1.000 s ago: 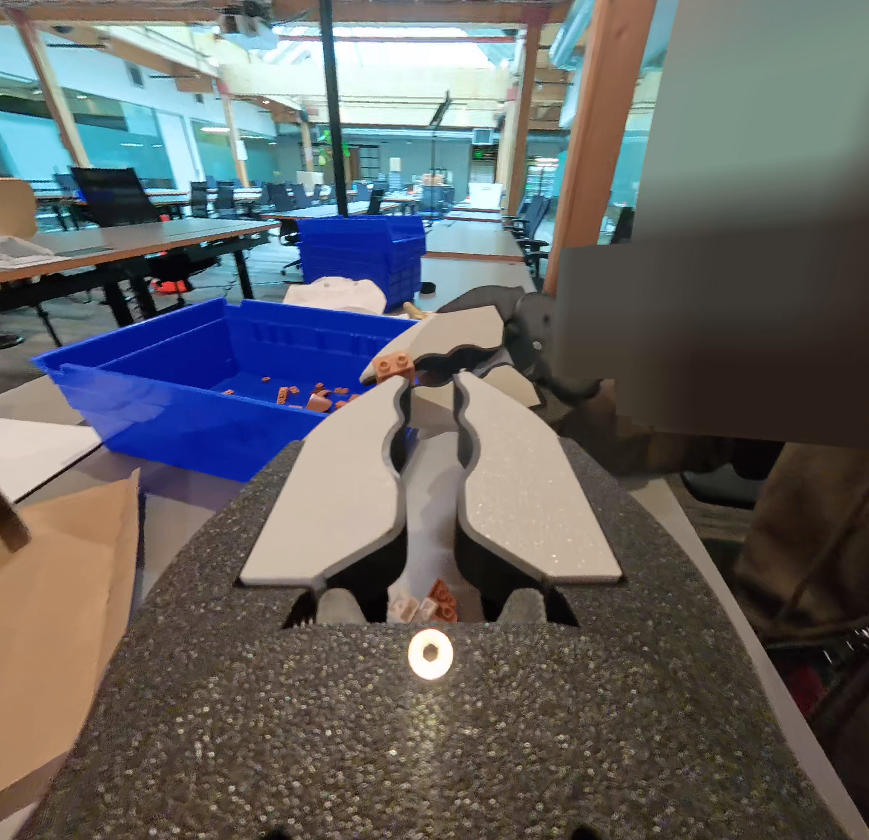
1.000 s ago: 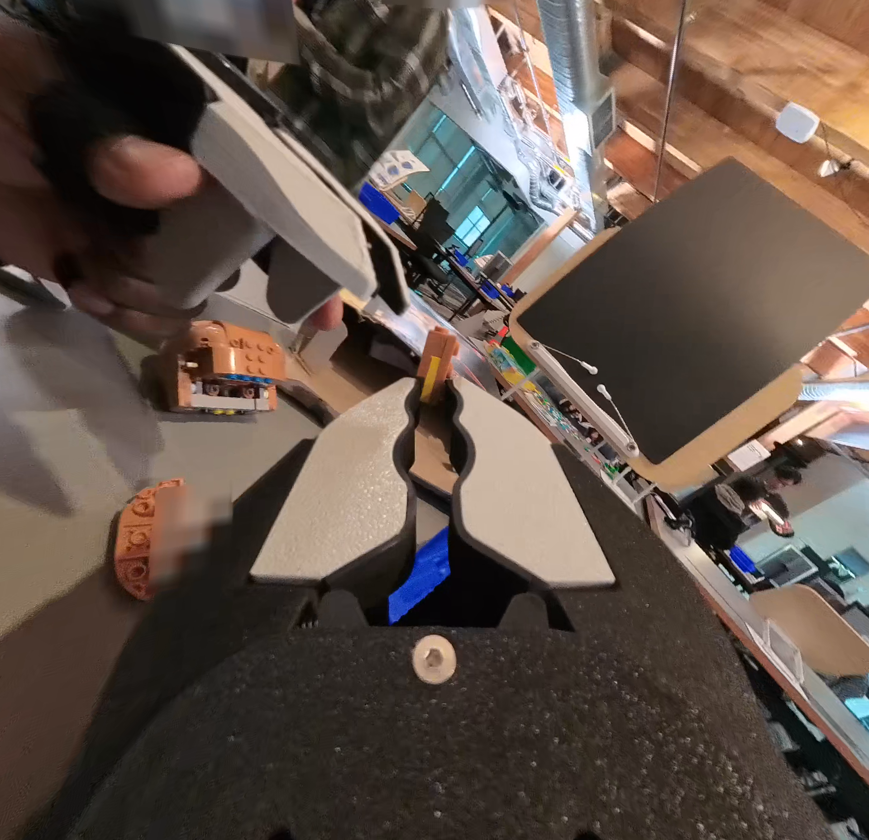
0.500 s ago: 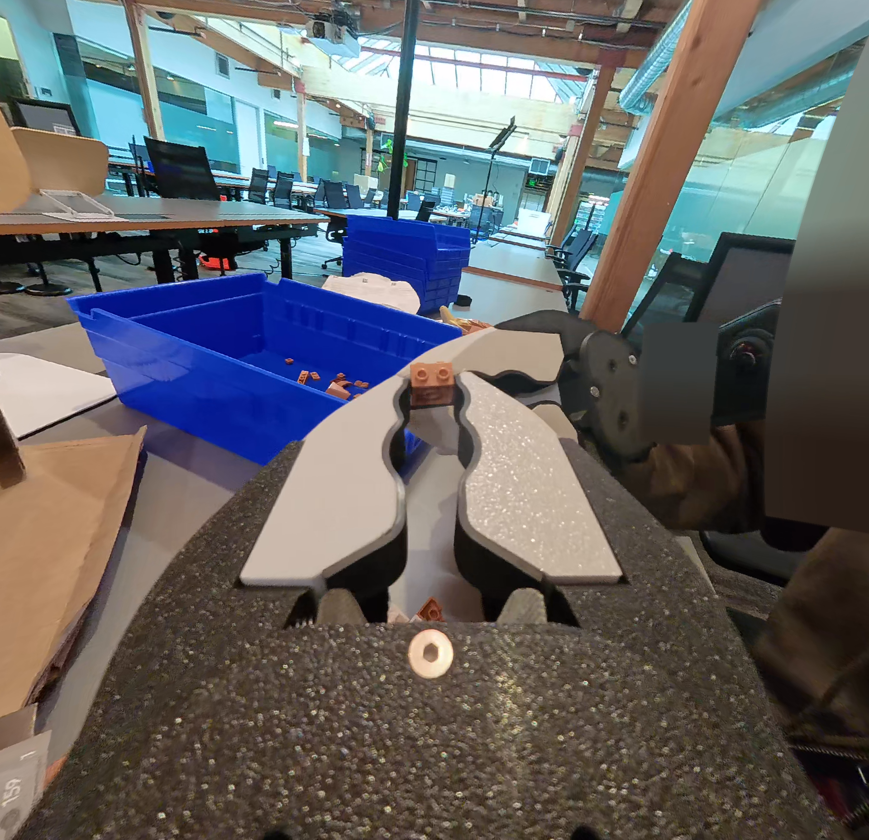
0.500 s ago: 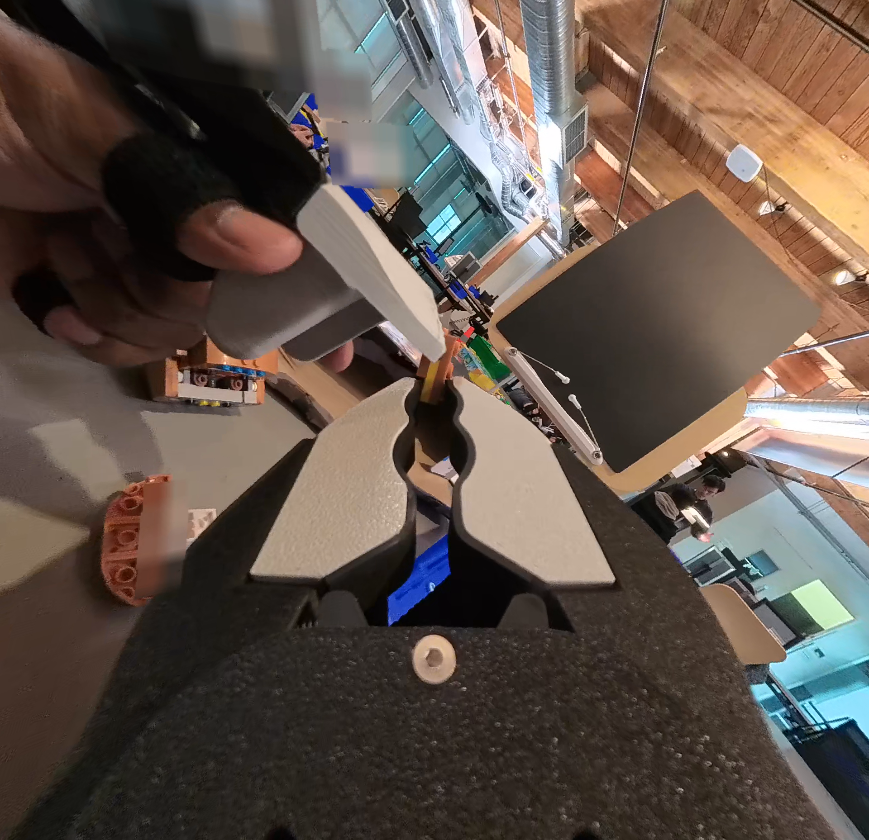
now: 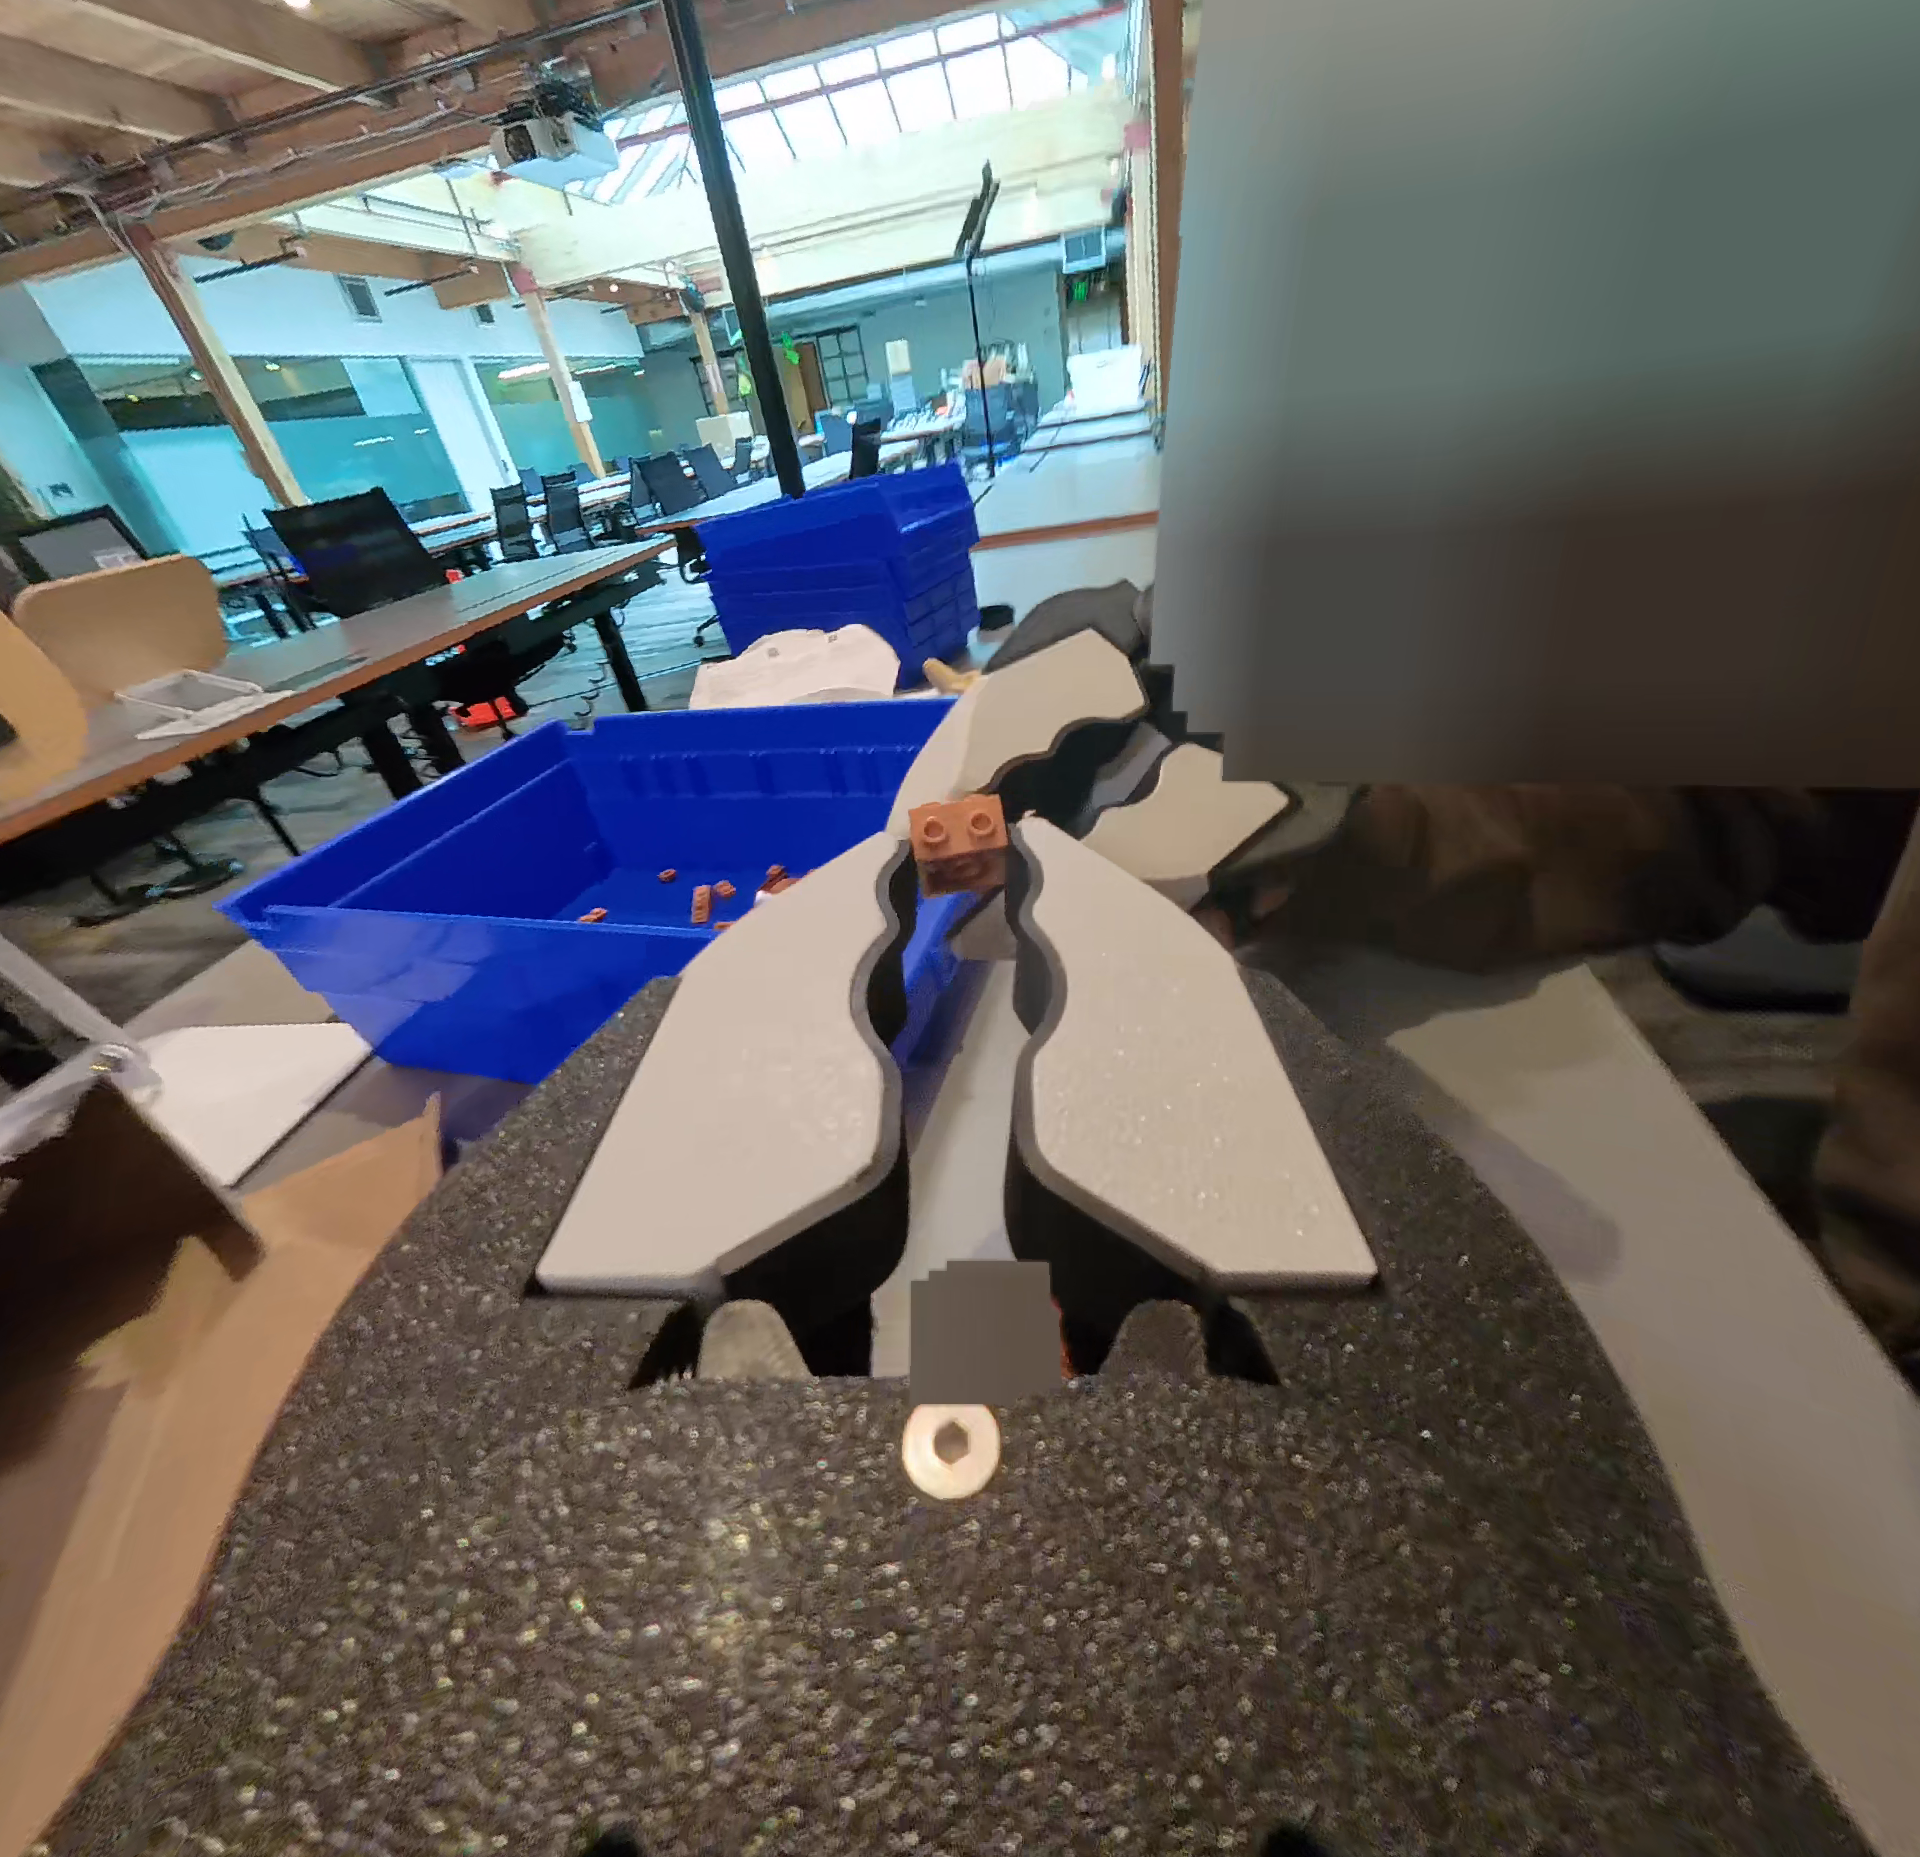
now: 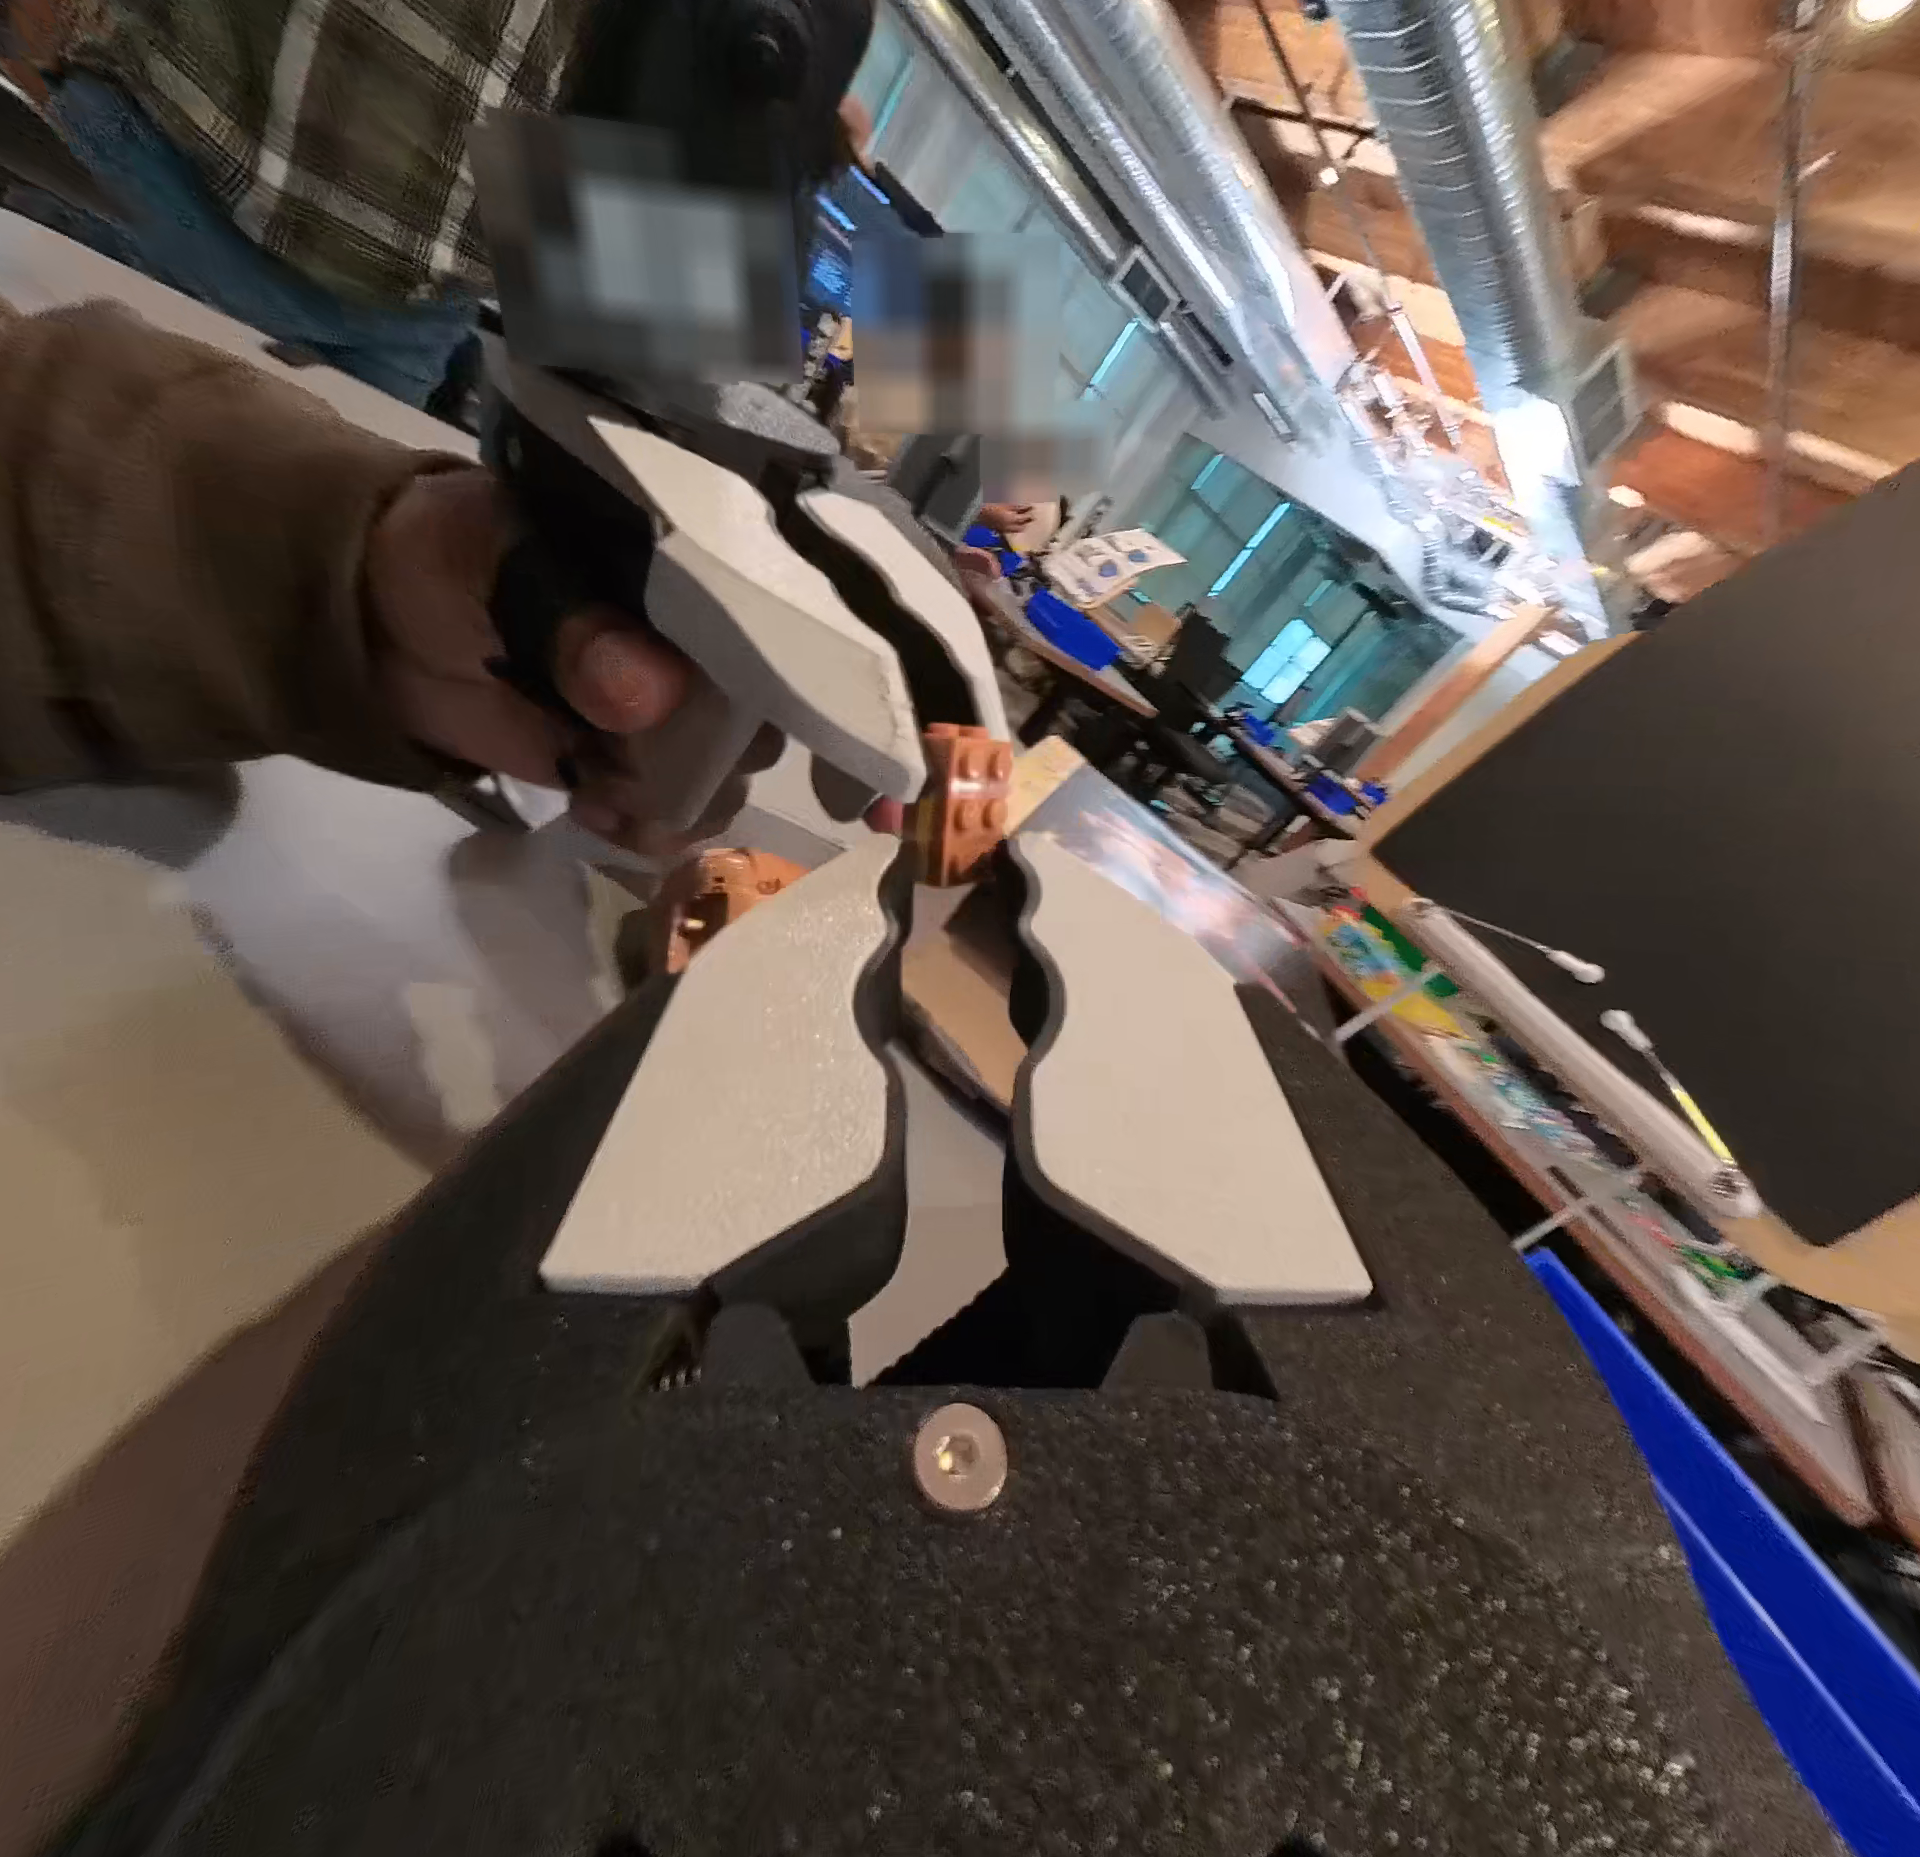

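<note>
1. Left gripper (image 5: 958, 851) is clamped on a small brown brick (image 5: 958, 843), held above the table (image 5: 1558, 1132) beside the blue bin (image 5: 499, 934).
2. Right gripper (image 6: 951, 851) pinches a brown brick piece (image 6: 961, 805); both tips meet.

A large open-plan office stretches back under a timber-beamed ceiling (image 5: 239, 62) with bright skylights (image 5: 873, 93). Long dark-topped desks (image 5: 343, 654) with black office chairs (image 5: 353, 550) stand before glass partition walls (image 5: 343, 425). A slim black pole (image 5: 727, 218) rises to the ceiling. Silver round air ducts (image 6: 1444, 134) run overhead.
</note>
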The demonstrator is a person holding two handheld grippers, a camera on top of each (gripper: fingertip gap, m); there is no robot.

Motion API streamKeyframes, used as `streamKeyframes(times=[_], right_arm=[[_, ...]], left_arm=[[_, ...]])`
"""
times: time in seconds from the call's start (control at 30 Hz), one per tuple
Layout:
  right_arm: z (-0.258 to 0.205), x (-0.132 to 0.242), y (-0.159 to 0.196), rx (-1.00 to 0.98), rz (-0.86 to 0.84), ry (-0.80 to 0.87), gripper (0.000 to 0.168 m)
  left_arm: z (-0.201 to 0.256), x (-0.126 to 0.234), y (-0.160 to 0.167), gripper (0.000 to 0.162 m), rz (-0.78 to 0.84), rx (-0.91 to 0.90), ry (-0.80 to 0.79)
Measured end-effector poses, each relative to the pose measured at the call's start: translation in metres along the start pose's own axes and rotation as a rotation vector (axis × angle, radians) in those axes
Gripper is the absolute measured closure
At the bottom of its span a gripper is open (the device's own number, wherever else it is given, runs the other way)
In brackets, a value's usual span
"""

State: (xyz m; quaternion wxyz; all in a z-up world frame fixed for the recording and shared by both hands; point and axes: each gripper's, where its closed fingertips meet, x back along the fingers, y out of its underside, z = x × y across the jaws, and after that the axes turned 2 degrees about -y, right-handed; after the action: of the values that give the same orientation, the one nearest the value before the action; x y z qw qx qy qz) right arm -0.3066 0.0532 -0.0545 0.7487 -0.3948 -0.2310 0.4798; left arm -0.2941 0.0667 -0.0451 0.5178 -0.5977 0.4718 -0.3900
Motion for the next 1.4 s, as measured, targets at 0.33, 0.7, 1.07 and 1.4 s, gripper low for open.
streamKeyframes(times=[0.33,0.7,1.07,1.4], right_arm=[[-0.005,0.011,-0.011,-0.219,0.117,-0.2,0.145],[-0.022,0.018,-0.013,-0.232,0.139,-0.354,0.147],[-0.041,0.017,-0.011,-0.212,0.117,-0.438,0.152],[-0.02,0.008,-0.007,-0.237,0.124,-0.275,0.152]], left_arm=[[-0.004,0.005,0.012,0.146,-0.19,-0.481,-0.129],[0.019,0.006,0.009,0.146,-0.101,-0.495,0.017],[0.039,0.01,0.012,0.145,-0.056,-0.265,0.239],[0.017,0.008,0.008,0.146,-0.035,-0.096,0.159]])
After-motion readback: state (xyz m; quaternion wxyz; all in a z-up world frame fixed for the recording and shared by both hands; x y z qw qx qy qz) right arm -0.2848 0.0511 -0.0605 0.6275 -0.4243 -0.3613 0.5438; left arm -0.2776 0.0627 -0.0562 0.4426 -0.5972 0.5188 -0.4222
